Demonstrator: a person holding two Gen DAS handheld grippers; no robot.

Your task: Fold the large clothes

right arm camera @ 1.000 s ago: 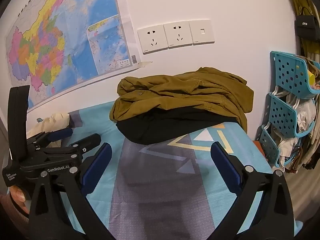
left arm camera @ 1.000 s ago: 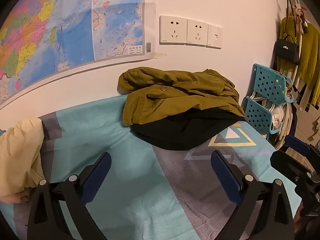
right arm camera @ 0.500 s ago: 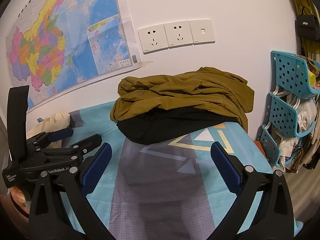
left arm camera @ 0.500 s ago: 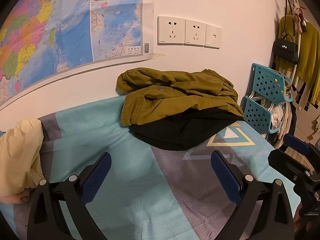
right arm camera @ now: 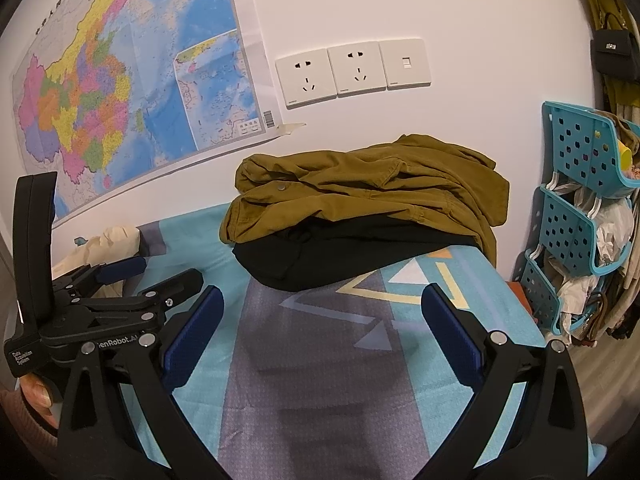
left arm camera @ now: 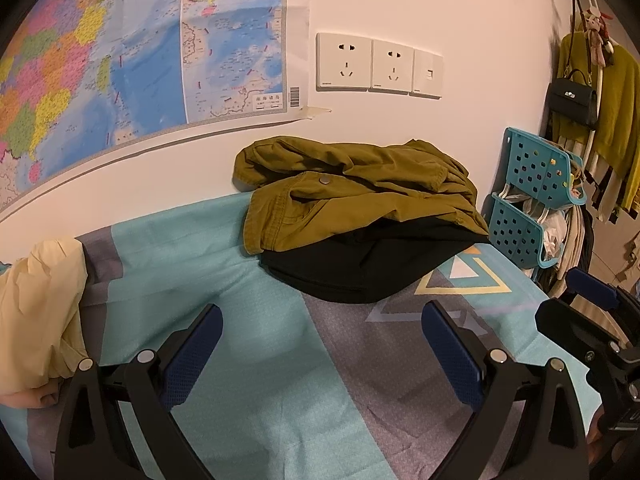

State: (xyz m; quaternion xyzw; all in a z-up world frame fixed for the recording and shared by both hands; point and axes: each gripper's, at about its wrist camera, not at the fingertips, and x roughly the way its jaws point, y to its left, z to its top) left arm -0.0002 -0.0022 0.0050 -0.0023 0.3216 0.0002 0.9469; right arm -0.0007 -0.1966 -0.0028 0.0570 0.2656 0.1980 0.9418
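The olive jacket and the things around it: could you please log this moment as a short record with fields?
surface: bed sheet, teal and grey with triangle print
top garment: olive jacket, crumpled against the wall
under it: black garment, partly covered
far left: cream garment
left gripper: open, holding nothing, short of the pile
right gripper: open, holding nothing, short of the pile
folding: not yet begun

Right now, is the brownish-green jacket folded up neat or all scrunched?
Scrunched. The olive jacket lies rumpled in uneven creases on top of a black garment, by the wall on the bed.
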